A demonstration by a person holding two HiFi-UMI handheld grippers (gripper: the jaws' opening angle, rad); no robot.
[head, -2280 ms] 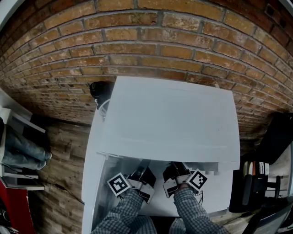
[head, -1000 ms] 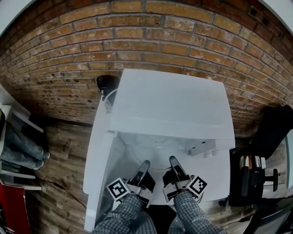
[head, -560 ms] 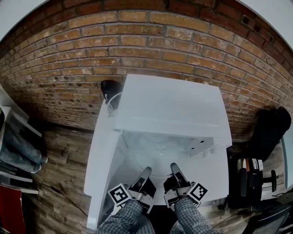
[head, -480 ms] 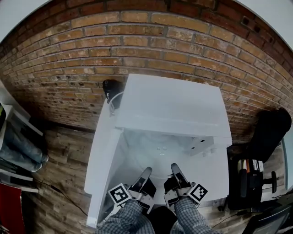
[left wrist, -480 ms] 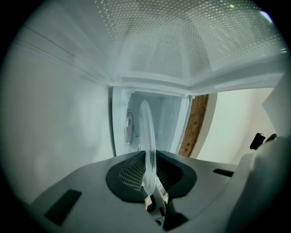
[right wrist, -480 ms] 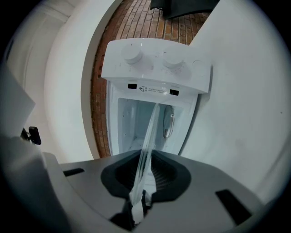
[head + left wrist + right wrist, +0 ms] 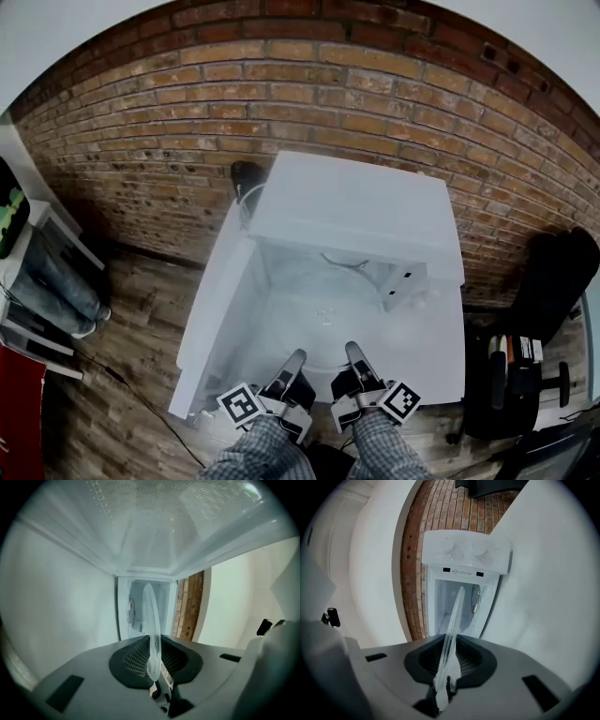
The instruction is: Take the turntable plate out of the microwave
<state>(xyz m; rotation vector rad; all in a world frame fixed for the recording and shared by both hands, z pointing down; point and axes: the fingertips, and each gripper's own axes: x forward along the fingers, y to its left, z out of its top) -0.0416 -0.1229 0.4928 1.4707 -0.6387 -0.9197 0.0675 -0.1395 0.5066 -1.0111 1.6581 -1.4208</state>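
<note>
The clear glass turntable plate (image 7: 319, 314) lies level, mostly out in front of the white microwave (image 7: 352, 206). Its near rim sits between both grippers. My left gripper (image 7: 294, 360) is shut on the rim's left part and my right gripper (image 7: 353, 351) on its right part. In the left gripper view the plate (image 7: 150, 616) stands edge-on, pinched between the ribbed pads of the left gripper (image 7: 153, 660). The right gripper view shows the plate (image 7: 455, 613) the same way, clamped in the right gripper (image 7: 449, 662), with the open cavity (image 7: 443, 597) behind.
The microwave door (image 7: 217, 309) hangs open to the left. The control panel with knobs (image 7: 464, 552) is beside the cavity. A brick wall (image 7: 309, 84) rises behind, with a black object (image 7: 248, 174) at the microwave's back left corner. A person's legs (image 7: 52, 291) are at left and a black chair (image 7: 553, 281) at right.
Both grippers have drawn back toward me with the plate in them. More of the plate now shows in front of the microwave's top edge.
</note>
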